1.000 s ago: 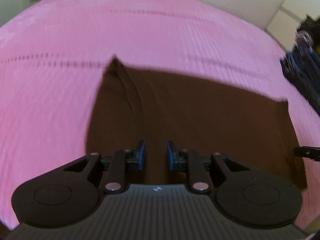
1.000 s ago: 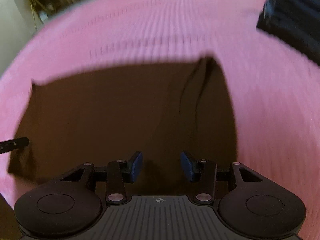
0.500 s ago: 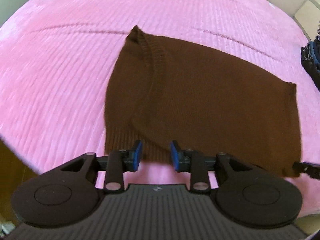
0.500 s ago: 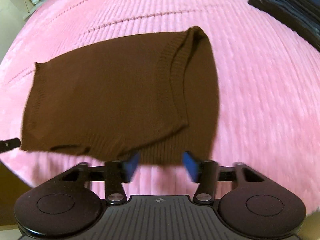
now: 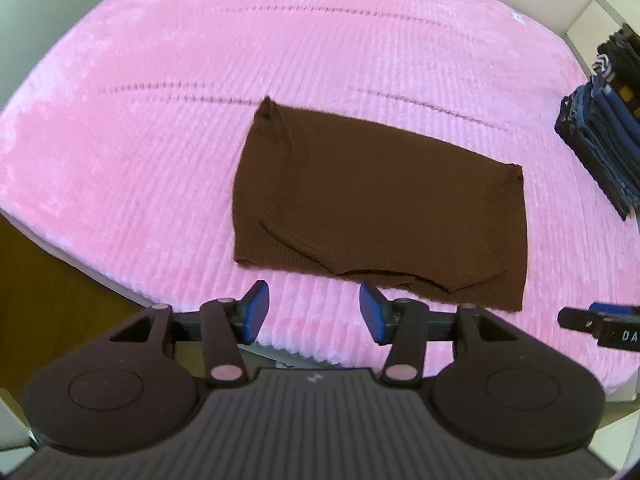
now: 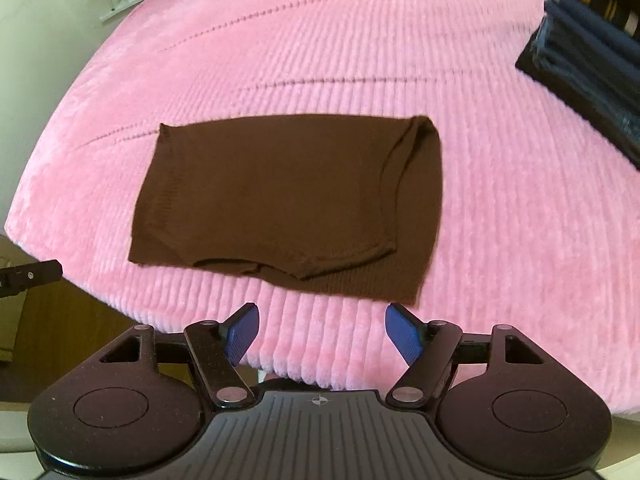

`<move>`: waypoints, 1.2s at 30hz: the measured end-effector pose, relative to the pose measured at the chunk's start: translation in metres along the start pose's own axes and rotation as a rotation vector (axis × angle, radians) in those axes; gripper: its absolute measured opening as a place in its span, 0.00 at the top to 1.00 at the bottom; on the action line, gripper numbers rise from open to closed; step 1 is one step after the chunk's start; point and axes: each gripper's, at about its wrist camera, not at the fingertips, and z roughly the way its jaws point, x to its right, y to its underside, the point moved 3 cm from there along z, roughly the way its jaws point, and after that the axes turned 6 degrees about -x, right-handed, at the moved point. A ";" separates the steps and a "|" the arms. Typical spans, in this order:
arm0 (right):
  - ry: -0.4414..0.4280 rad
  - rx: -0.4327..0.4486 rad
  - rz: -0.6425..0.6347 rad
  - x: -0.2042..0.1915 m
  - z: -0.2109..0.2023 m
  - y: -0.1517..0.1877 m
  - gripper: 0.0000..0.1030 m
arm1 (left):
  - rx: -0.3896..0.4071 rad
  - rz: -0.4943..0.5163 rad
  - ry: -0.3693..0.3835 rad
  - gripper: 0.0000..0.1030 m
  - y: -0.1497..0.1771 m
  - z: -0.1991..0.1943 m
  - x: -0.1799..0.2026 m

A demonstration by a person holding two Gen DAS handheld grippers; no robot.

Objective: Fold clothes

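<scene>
**Both grippers spread and empty above a folded brown sweater**

The left gripper [image 5: 314,312] hangs over the near edge of the bed with its blue-padded fingers [image 5: 256,310] spread well apart; its jaws have just been opening, and nothing lies between them but pink cover. The right gripper [image 6: 322,334] is likewise spread wide, its fingers [image 6: 404,334] apart with nothing between them and touching nothing; its jaws opened a moment ago too. Each gripper sits just short of the sweater's near hem, clear of the fabric. In the left wrist view the tip of the right gripper shows at the right edge, beside the sweater's near right corner.

The brown knit sweater [image 5: 376,204] lies flat on the pink ribbed bed cover [image 5: 160,120], near the bed's front edge and roughly centred between the two grippers. It is folded into a rough rectangle. One layer is laid over another, so a curved ribbed edge [image 6: 390,200] runs down the right part in the right wrist view, and the near hem is slightly uneven, with small steps where the layers overlap. The far corners are neat, one coming to a small peak.

A stack of dark folded clothes [image 6: 588,60] sits at the far right of the bed, well apart from the sweater.
</scene>
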 end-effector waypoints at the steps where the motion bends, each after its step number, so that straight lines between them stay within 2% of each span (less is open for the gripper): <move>1: 0.003 0.002 0.000 -0.001 -0.005 0.000 0.29 | 0.005 0.003 0.000 0.52 0.000 -0.007 0.002; 9: 0.019 0.028 0.012 -0.001 -0.025 0.002 0.29 | 0.050 0.028 0.007 0.47 0.000 -0.043 0.019; 20: 0.014 0.026 -0.023 -0.008 -0.031 0.000 0.29 | 0.076 0.067 -0.005 0.47 -0.005 -0.057 0.034; 36: -0.005 0.035 -0.044 -0.004 -0.031 -0.011 0.29 | 0.101 0.072 -0.030 0.43 -0.013 -0.063 0.043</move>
